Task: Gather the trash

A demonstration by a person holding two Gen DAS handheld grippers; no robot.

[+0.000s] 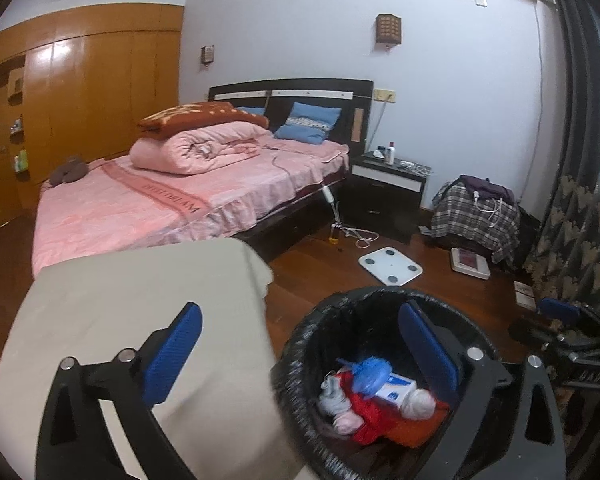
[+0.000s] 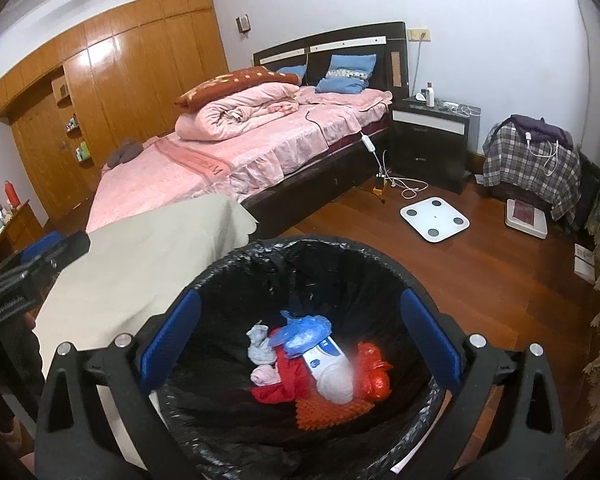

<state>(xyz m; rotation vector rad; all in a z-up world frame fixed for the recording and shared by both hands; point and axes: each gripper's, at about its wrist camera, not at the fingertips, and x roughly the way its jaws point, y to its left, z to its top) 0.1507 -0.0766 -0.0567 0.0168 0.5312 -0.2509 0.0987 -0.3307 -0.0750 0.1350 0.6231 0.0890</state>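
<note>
My left tongs stand wide apart, blue pads facing each other with nothing between them; they tilt downward; my right tongs are spread just as wide, also pitched down, empty, black arms splayed to either side; in the left view the right tongs show at the far right edge, in the right view the left tongs sit at the far left, blurred.

Both wrist views look forward and downward, close above a black-lined bin. The right view has it dead centre; the left view has it at five o'clock. They share the pink bed (towards eleven o'clock) and floor scale.
</note>
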